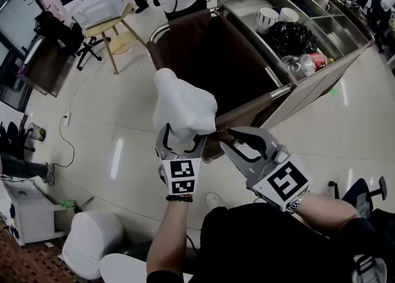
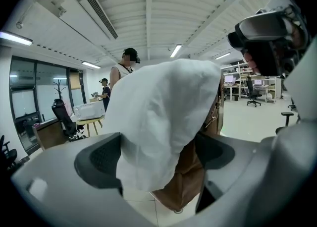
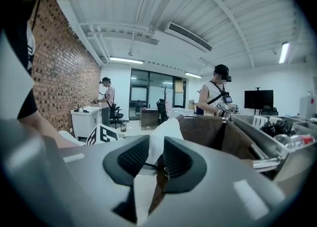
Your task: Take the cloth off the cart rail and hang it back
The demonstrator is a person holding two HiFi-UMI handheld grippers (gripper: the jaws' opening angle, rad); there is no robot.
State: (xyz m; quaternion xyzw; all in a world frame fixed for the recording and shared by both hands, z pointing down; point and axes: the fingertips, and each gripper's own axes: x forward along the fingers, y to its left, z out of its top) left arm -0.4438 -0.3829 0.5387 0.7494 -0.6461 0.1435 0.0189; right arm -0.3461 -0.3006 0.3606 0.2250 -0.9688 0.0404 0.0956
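Cloth on cart rail, left fingers released, right fingers pinching it, brown bag behind

White bowl, black bag, wooden stool

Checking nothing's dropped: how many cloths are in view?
1: the white cloth at the cart rail's near end, between the left gripper's open fingers. Others may hide inside the cart.

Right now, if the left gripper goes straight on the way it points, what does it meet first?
The white cloth, already inside the open left gripper; probably the brown fabric bag behind it.
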